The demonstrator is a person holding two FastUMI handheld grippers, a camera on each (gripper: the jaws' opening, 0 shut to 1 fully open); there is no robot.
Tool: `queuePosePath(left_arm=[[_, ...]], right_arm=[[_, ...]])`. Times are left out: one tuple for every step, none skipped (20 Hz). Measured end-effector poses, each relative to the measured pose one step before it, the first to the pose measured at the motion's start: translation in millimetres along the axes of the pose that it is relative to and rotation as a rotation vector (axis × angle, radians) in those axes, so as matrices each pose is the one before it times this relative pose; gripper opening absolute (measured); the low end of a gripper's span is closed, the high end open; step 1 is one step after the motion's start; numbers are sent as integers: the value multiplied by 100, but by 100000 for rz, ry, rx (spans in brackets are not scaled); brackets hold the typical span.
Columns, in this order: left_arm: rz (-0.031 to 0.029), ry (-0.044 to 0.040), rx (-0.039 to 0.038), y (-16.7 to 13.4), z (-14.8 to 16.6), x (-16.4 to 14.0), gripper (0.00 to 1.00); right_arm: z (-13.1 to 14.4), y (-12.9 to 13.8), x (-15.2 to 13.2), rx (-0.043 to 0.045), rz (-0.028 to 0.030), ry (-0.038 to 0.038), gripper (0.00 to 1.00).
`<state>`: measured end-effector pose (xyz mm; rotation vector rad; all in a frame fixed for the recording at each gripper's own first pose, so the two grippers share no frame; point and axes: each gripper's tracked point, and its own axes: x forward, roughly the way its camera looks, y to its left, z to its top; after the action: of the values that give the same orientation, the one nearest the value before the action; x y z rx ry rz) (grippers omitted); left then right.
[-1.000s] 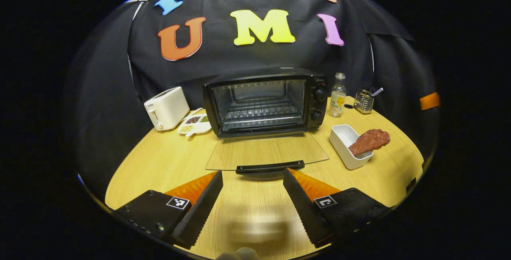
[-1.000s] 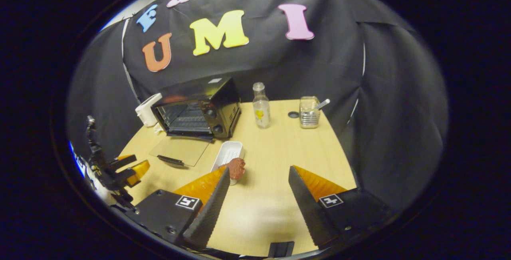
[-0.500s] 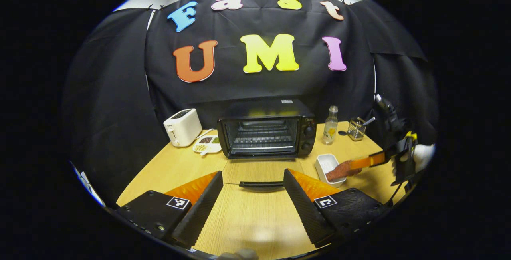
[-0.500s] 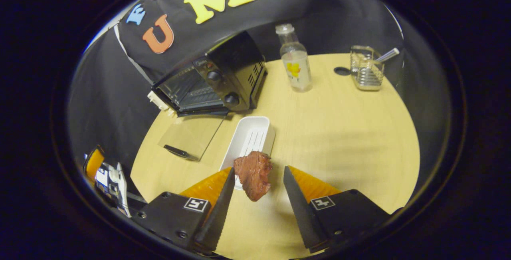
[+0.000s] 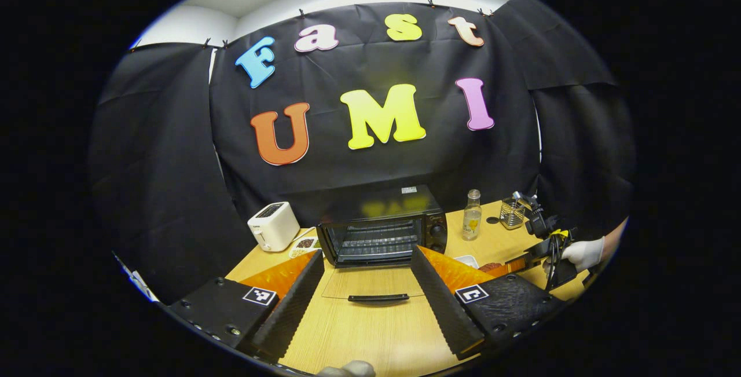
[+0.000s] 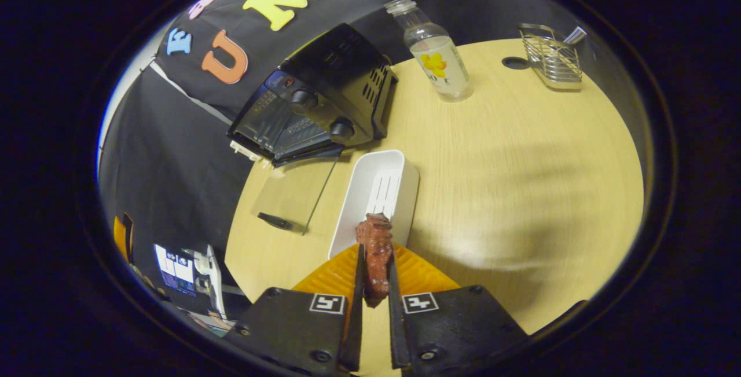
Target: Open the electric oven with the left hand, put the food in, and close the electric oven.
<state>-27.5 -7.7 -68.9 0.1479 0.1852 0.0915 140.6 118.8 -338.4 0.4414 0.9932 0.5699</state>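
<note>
Left gripper point(image 5: 366, 275) is held back from the table, jaws spread, nothing between. Oven point(image 5: 382, 232) stands open, glass door point(image 5: 373, 283) laid flat. Meat point(image 6: 375, 249) is pinched by right gripper point(image 6: 375, 261) over the white tray point(image 6: 353, 215).

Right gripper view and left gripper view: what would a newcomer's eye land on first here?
First, the reddish piece of meat pinched in the right gripper, at the near end of the white tray. Next, the black oven at the table's back, its glass door folded down flat on the wooden table. The left gripper hangs open in front of that door.
</note>
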Motion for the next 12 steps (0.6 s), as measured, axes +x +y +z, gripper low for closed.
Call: queuePosePath(left_arm=[[-98, -232, -742, 47, 81, 18, 96], [-35, -526, -612, 118, 144, 2, 96], [-24, -302, 62, 241, 92, 2, 96], [368, -684, 451, 519, 149, 14, 96], [-295, -665, -44, 448, 82, 141, 96], [-76, -785, -493, 485, 103, 11, 96], [-416, -1078, -714, 578, 120, 191, 96], [-275, -1274, -433, 522, 34, 175, 96], [-482, -1385, -66, 661, 154, 185, 96], [-1048, -636, -166, 552, -216, 238, 96], [-1245, 299, -547, 645, -282, 182, 96], [-2214, 1099, -1235, 467, -617, -3, 96]], right_arm=[[132, -26, -83, -100, 245, 281, 18], [-24, 52, -208, -196, -433, 25, 17], [211, 317, -194, -371, 80, -630, 12], [162, 273, -222, -166, 48, -826, 16], [234, 313, -264, 35, -473, -1350, 15], [288, 391, -489, -189, -635, -1381, 15], [240, 468, -370, -316, -664, -1567, 12], [392, 577, -354, 33, -540, -2275, 15], [359, 786, -373, 659, -196, -2211, 15], [351, 887, -288, 934, -386, -2421, 15], [342, 823, -235, 796, -980, -2433, 15], [216, 815, -161, 873, -1177, -2544, 15]])
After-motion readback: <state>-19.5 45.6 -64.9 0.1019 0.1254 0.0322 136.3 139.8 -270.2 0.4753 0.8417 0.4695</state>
